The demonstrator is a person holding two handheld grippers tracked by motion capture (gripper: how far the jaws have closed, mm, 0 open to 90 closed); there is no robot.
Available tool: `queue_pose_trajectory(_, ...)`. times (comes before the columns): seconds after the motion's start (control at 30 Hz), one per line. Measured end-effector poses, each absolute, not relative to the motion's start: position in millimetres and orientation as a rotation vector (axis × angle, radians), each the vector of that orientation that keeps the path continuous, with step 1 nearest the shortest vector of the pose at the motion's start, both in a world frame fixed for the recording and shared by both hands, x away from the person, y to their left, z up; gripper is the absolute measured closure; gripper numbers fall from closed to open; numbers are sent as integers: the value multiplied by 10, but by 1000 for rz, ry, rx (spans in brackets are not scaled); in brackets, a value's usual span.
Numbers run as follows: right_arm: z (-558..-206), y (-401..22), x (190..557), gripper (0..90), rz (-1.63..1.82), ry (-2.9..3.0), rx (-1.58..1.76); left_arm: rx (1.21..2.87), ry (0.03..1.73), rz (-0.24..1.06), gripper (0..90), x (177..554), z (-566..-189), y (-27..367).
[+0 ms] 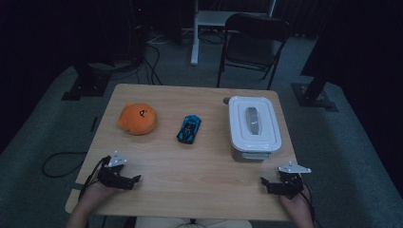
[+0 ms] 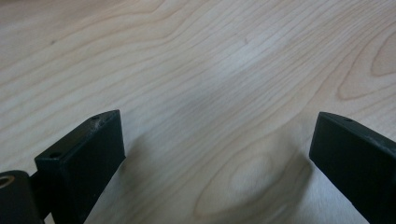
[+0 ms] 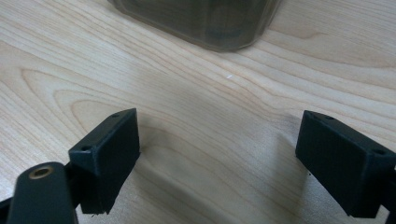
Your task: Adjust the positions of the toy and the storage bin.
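Both hand-held grippers — left (image 1: 135,179), right (image 1: 264,181) — jaws wide apart, empty, low over the wooden table (image 1: 199,161).

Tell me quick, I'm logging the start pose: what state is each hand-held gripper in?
Left hand-held gripper: open, holding nothing, over the light wooden table.
Right hand-held gripper: open, holding nothing.
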State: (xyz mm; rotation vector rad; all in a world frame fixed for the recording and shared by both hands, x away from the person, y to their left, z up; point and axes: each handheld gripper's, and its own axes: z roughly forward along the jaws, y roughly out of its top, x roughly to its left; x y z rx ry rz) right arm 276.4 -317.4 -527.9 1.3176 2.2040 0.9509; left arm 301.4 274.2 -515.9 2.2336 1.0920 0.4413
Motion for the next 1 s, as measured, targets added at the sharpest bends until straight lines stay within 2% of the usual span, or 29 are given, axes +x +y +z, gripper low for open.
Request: queue_pose_trajectory(1.0,-5279,-3173,2764,133,952,2203,1320,2287,1048,414,39,3611,-4918,1877)
